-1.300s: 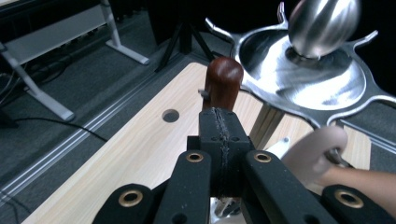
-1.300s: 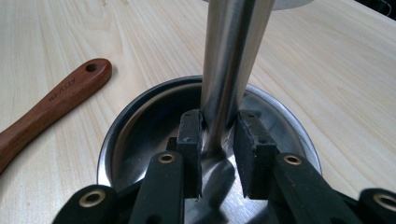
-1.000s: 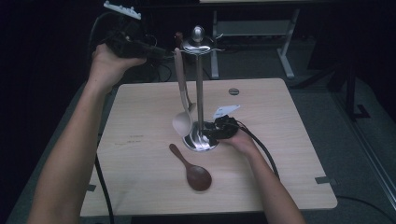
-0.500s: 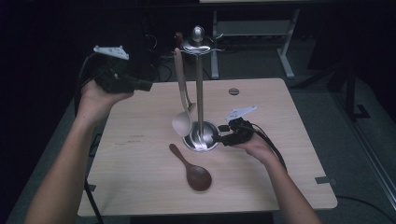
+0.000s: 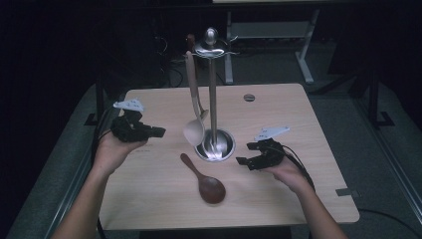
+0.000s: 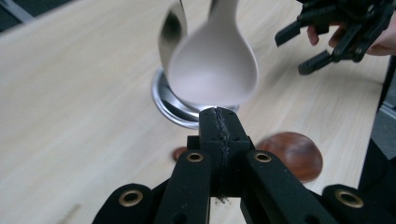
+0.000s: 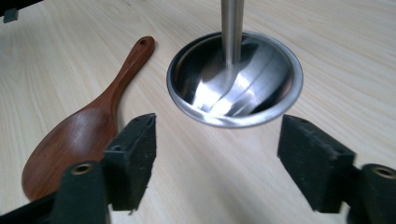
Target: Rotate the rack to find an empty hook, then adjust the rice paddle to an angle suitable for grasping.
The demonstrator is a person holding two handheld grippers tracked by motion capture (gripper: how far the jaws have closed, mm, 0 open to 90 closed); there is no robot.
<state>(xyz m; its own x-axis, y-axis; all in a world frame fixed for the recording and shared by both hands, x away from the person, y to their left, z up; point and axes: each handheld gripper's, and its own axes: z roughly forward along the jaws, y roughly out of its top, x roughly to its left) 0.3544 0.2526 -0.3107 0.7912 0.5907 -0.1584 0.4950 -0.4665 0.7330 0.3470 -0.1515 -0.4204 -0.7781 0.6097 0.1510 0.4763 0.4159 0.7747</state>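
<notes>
Two risks could be judged from the scene, and the larger concerned the table and the tall steel stand. The stand's dished base lay just ahead of the right gripper, whose jaws had just been opening and were seen spread wide with nothing between them; a careless sweep forward could have knocked the base and tipped the stand. The pale spoon hung from the stand's top, its bowl directly ahead of the left gripper, whose jaws were pressed together and empty; a nudge there could have set it swinging or unhooked it. The brown wooden spoon lay flat ahead and left of the right gripper, apart from both. Each gripper was held low, palm-cradled, pointed inward toward the stand.
</notes>
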